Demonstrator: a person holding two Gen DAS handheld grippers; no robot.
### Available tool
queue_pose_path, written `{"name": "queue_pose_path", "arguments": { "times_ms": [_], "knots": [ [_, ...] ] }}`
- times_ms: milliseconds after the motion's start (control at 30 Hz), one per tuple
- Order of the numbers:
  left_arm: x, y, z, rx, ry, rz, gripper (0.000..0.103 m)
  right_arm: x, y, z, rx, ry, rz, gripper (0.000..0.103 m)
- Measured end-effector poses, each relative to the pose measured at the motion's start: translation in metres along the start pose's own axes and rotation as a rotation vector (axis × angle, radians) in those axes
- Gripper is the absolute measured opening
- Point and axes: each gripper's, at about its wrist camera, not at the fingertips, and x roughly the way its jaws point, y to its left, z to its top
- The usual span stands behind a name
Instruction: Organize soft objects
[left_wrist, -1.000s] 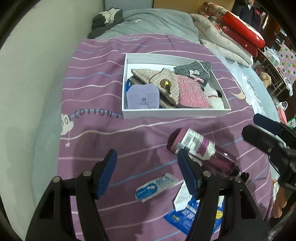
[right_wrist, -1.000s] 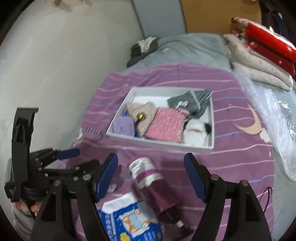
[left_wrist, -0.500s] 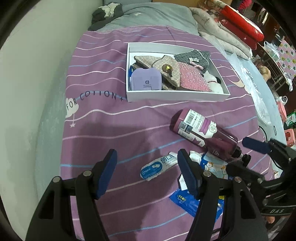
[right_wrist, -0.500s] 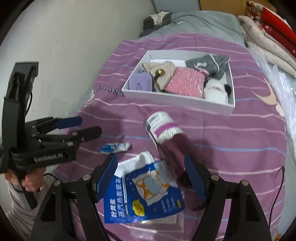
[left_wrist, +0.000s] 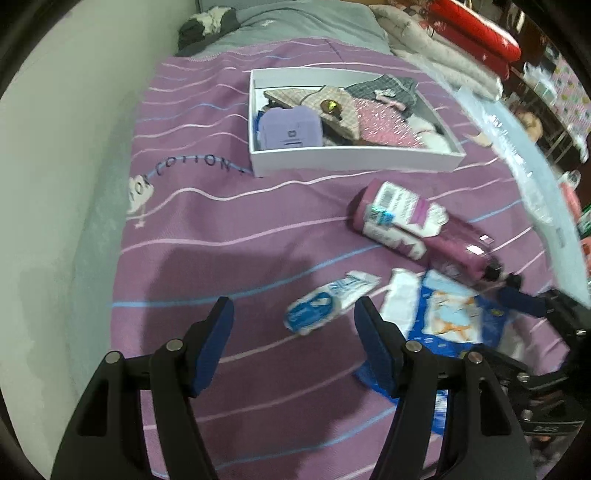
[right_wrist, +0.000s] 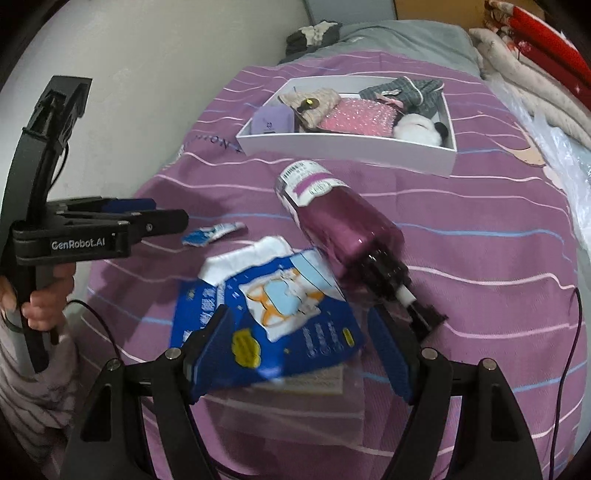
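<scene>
A white box (left_wrist: 354, 158) (right_wrist: 343, 147) holding several soft cloth items sits far back on the purple blanket. Nearer lie a purple bottle (left_wrist: 417, 229) (right_wrist: 340, 225) on its side, a small blue-white packet (left_wrist: 328, 302) (right_wrist: 212, 233) and a blue printed pouch (left_wrist: 447, 317) (right_wrist: 280, 314). My left gripper (left_wrist: 294, 310) (right_wrist: 168, 212) is open just above the blanket, with the small packet right ahead of its fingertips. My right gripper (right_wrist: 299, 317) is open over the blue pouch, which lies between its fingers untouched. One of its blue pads (left_wrist: 521, 301) shows at the left view's right edge.
The purple striped blanket (right_wrist: 480, 240) covers the bed, with a pale wall (left_wrist: 55, 184) along the left. Grey bedding and folded quilts (left_wrist: 443, 55) lie at the far end. Clear plastic (right_wrist: 569, 155) lies on the right. A thin cable (right_wrist: 576, 332) runs down the right side.
Both grippers have come down and closer to the blanket. The right one now hangs over the blue pouch, the left one nearer the small packet. Neither has changed its opening.
</scene>
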Motion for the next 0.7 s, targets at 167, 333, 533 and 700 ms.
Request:
{"name": "queue_pose_path", "arguments": {
  "times_ms": [167,333,533,700],
  "knots": [
    [0.012,-0.004,-0.007,0.085,0.009,0.003,0.068,0.001,0.018,-0.003,-0.084,-0.05,-0.026,0.075],
    [0.017,-0.005,-0.011,0.131,0.011,-0.048,0.068,0.009,0.033,0.009,-0.148,-0.052,-0.013,0.075],
    [0.021,-0.01,-0.013,0.172,-0.008,-0.111,0.062,0.012,0.029,0.02,-0.15,-0.055,-0.013,0.075],
    [0.03,-0.022,-0.01,0.207,-0.022,-0.121,0.051,0.012,0.011,0.014,-0.103,-0.042,-0.05,0.075]
  ]
}}
